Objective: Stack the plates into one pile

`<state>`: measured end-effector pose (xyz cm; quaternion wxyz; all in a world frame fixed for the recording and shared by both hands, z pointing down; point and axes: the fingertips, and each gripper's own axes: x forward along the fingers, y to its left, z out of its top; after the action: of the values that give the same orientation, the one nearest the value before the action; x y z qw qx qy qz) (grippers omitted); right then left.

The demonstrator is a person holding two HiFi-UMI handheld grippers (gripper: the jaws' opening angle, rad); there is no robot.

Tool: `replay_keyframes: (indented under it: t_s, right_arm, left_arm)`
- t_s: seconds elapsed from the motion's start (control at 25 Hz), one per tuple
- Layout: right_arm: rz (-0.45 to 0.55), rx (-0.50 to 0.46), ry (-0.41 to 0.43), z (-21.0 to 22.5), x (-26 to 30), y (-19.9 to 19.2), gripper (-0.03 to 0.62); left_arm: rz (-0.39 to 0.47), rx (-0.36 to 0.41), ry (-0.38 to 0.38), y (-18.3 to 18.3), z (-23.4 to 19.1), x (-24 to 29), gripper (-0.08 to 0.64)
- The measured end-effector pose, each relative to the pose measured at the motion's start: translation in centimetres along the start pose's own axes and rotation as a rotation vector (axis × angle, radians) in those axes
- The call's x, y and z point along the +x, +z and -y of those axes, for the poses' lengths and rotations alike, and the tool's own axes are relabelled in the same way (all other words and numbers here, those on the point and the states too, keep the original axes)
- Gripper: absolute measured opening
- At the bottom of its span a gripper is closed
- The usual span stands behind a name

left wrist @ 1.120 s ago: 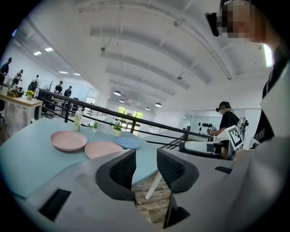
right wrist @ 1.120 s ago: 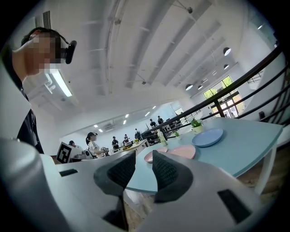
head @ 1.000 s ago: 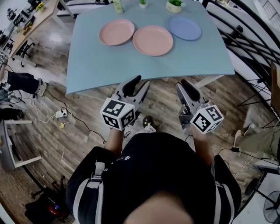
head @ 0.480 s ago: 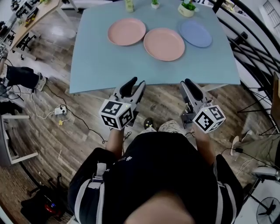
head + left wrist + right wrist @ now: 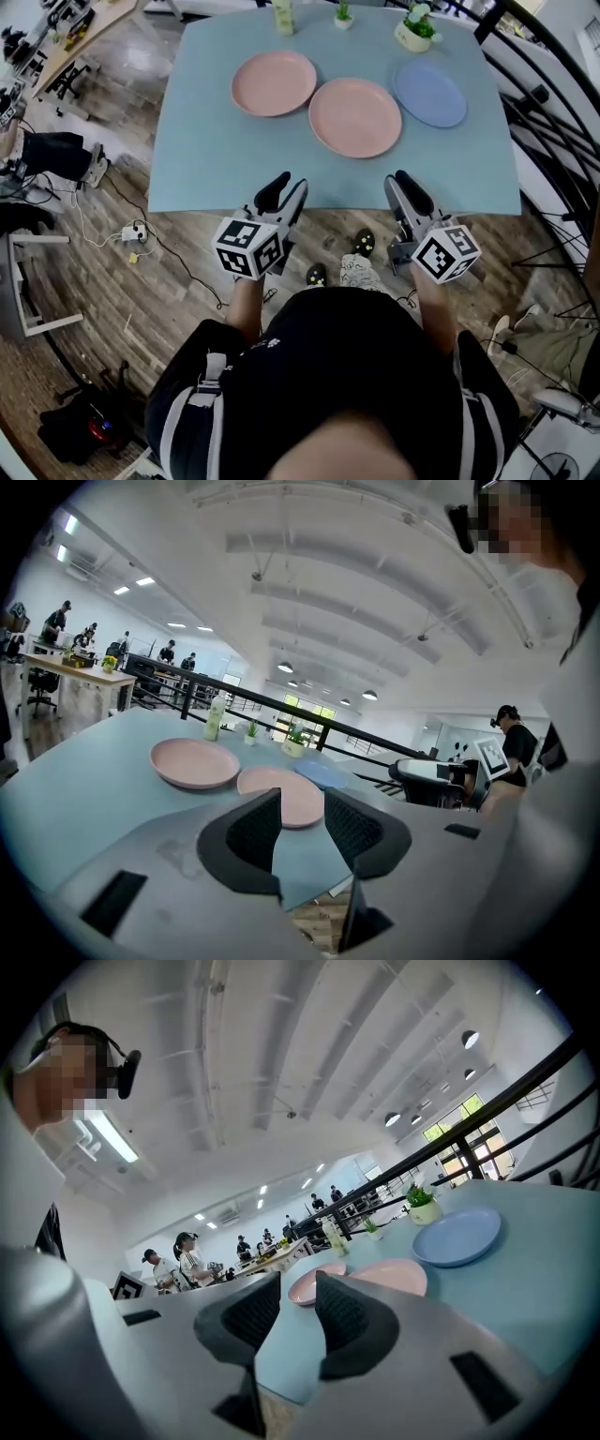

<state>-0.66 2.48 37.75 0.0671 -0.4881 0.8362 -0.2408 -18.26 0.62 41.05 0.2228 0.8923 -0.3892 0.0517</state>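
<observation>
Three plates lie apart on the light blue table [image 5: 225,159]: a pink plate [image 5: 274,83] at the left, a second pink plate [image 5: 355,117] in the middle, and a blue plate [image 5: 429,94] at the right. My left gripper [image 5: 286,186] hangs open and empty at the table's near edge, short of the plates. My right gripper [image 5: 401,183] is also open and empty at that edge. The left gripper view shows the left pink plate [image 5: 194,763], the middle one [image 5: 286,794] and the blue one [image 5: 323,773] beyond its jaws. The right gripper view shows the blue plate [image 5: 457,1237] and the middle pink plate [image 5: 394,1277].
A bottle [image 5: 283,16] and two small potted plants [image 5: 344,13] [image 5: 414,30] stand along the table's far edge. A black railing [image 5: 553,103] runs at the right. Cables and a plug [image 5: 131,234] lie on the wooden floor at the left.
The person has stepped closer to the table, so the plates sit lower and nearer in the head view. Both grippers stay open and now reach the table's near edge.
</observation>
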Motion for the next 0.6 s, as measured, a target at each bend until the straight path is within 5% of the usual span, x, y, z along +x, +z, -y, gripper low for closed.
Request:
replay_keyframes:
  t_s: [0.6]
  right_arm:
    - [-0.095, 0.02, 0.077, 12.2, 5.7, 5.5, 0.127]
  left_arm:
    - [-0.034, -0.015, 0.112, 3.0, 0.0, 13.1, 0.126]
